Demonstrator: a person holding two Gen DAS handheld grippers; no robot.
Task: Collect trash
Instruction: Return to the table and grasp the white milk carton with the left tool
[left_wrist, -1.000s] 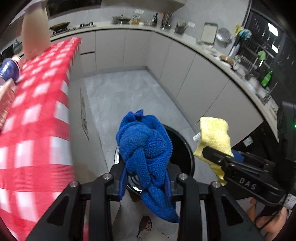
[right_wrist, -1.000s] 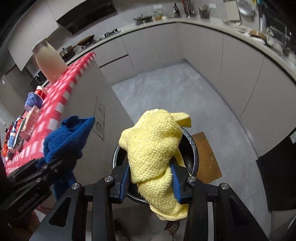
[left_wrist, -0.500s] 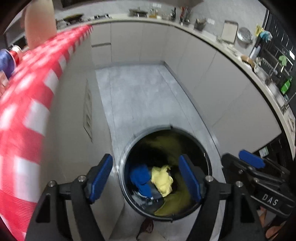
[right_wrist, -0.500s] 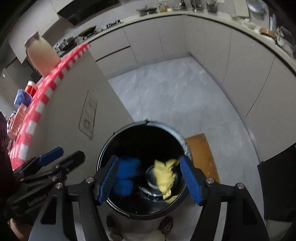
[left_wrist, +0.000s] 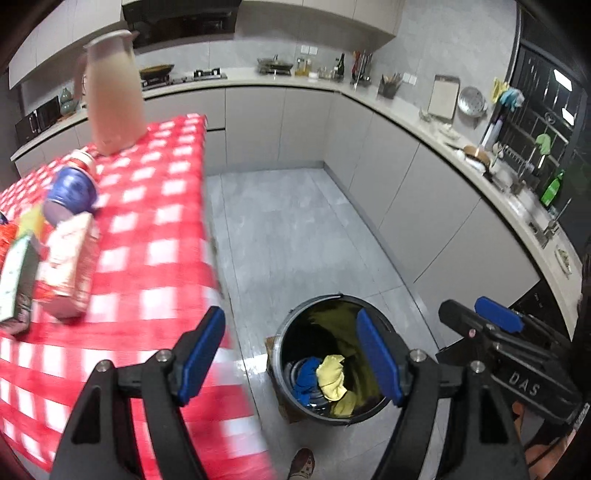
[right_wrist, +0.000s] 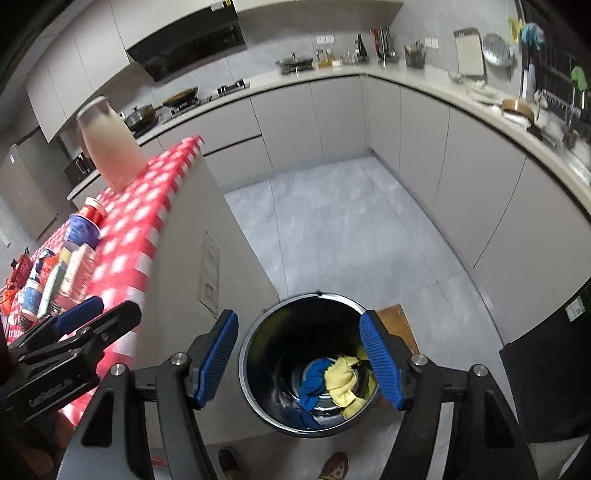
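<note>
A black round trash bin (left_wrist: 284, 343) (right_wrist: 255, 332) stands on the floor beside the table. Inside it lie a blue cloth (left_wrist: 304, 376) (right_wrist: 314, 380) and a yellow cloth (left_wrist: 332, 376) (right_wrist: 341, 382). My left gripper (left_wrist: 291, 360) is open and empty, high above the table edge and the bin. My right gripper (right_wrist: 299, 360) is open and empty above the bin; it also shows at the right of the left wrist view (left_wrist: 480, 321).
The table with a red checked cloth (left_wrist: 155, 229) carries a beige jug (left_wrist: 110, 92), a blue cup (left_wrist: 70, 195), cartons (left_wrist: 68, 266) and other packets. Grey cabinets (left_wrist: 406, 192) and a counter curve around the tiled floor (left_wrist: 295, 229). A shoe (left_wrist: 303, 463) shows below.
Both grippers opened and dropped the blue and yellow cloths into the bin, then rose higher. The left view now swings toward the table top.
</note>
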